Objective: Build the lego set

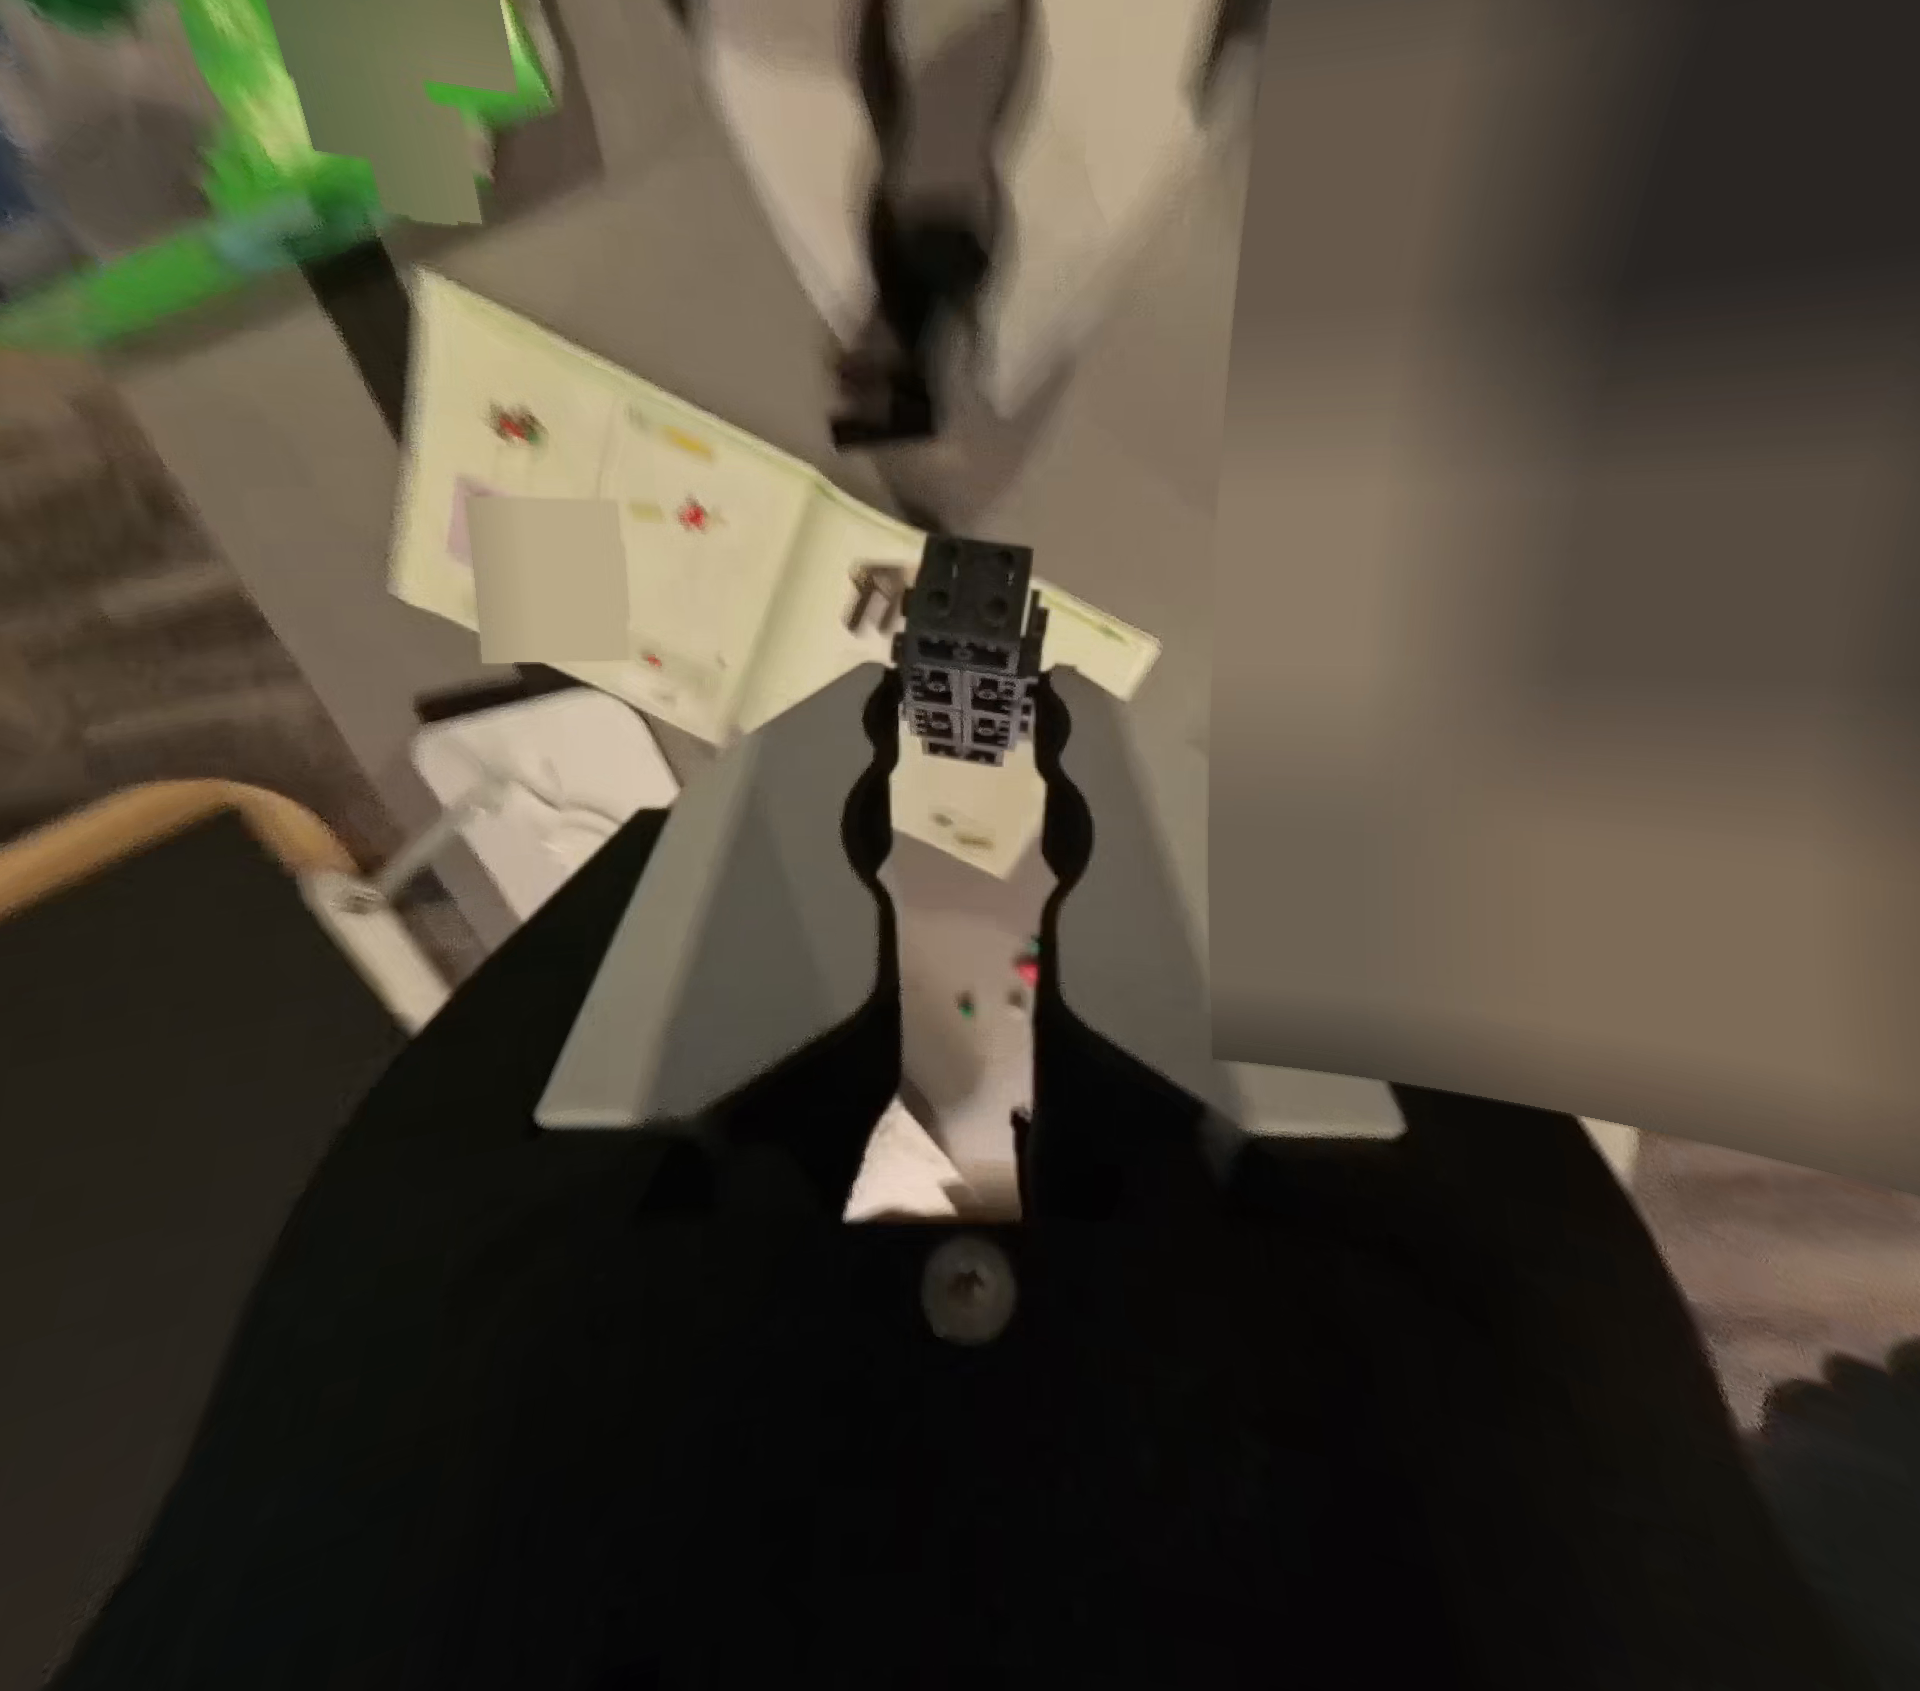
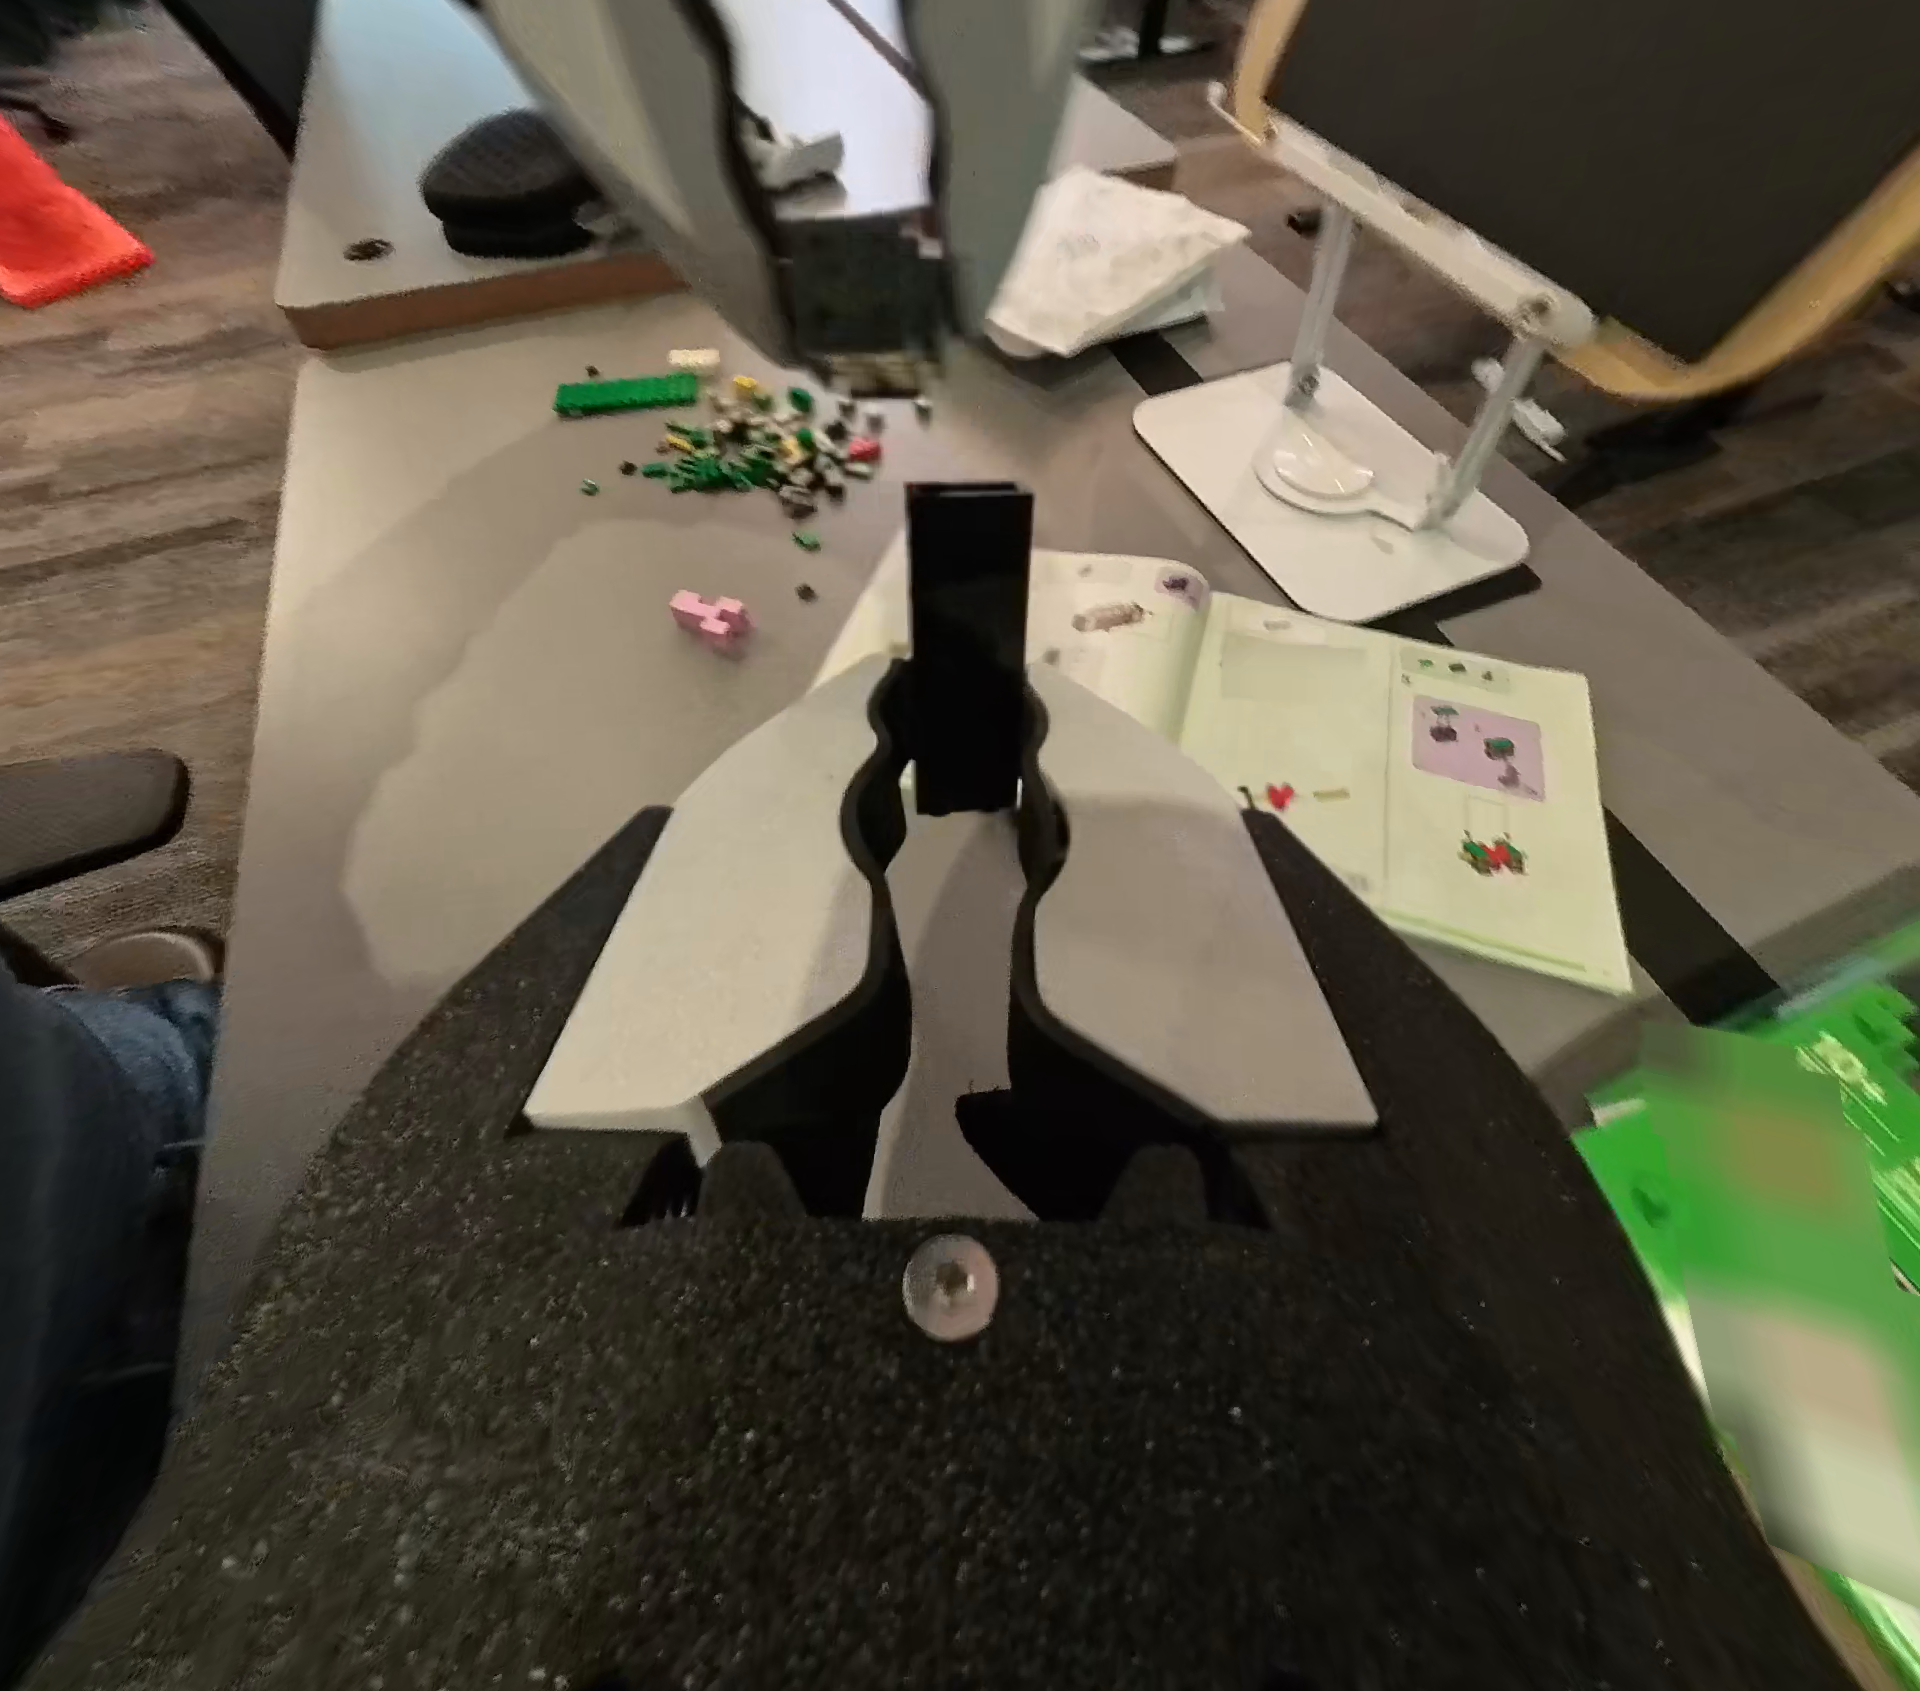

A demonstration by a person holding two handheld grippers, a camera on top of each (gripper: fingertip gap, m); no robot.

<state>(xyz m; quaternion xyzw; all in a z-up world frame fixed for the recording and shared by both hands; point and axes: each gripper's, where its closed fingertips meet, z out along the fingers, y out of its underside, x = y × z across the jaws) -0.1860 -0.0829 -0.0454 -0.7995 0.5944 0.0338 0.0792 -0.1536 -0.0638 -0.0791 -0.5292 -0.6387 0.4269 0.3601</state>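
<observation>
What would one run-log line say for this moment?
left claw: shut on grey brick stack | right claw: shut on black piece | both above booklet

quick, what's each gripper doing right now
Left gripper: shut on grey block stack.
Right gripper: shut on black piece.
</observation>
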